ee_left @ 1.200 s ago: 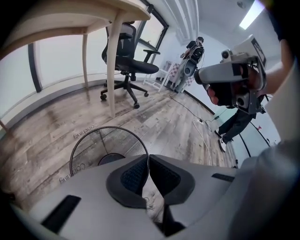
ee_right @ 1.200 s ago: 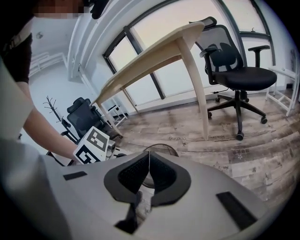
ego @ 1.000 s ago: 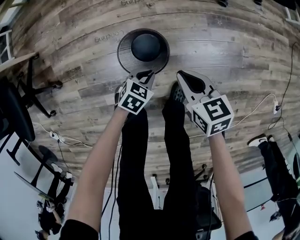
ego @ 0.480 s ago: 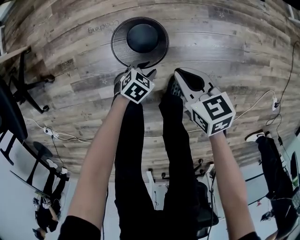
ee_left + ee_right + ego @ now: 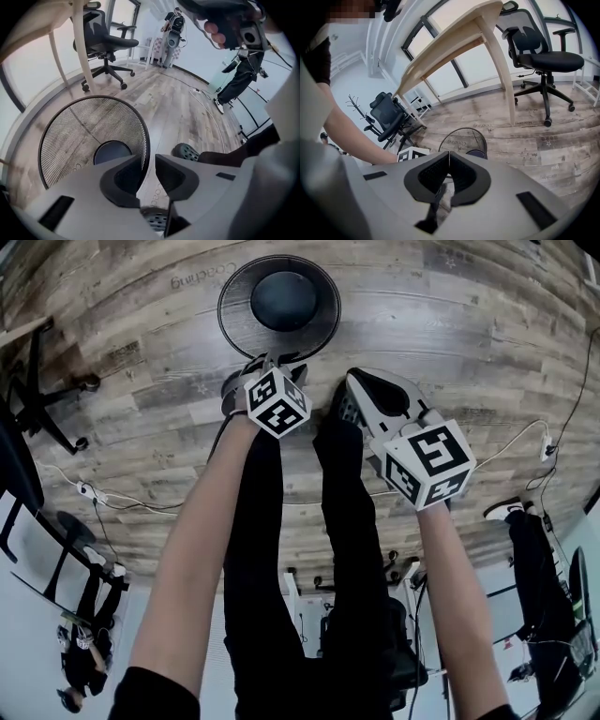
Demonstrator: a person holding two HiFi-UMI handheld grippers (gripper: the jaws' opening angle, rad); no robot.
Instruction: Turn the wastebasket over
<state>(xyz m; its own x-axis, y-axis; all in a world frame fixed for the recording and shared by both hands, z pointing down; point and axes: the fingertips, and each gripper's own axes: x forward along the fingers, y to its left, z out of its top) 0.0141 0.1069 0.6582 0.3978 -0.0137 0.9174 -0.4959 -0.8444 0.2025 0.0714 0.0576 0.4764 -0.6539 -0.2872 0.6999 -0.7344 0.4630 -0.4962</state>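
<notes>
Wastebasket (image 5: 79, 126) upright on floor (image 5: 469, 334), mouth up. Left gripper (image 5: 147, 171): jaws closing astride near rim, wire between them, not yet pinched. Seat rim deep and clamp firm before tipping, or thin mesh likely slips. Right gripper (image 5: 449, 157): jaws pressed together, empty, near basket.

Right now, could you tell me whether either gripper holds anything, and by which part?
Nothing yet: the left gripper is closing with the wastebasket rim between its jaws; the right gripper is shut, empty.
</notes>
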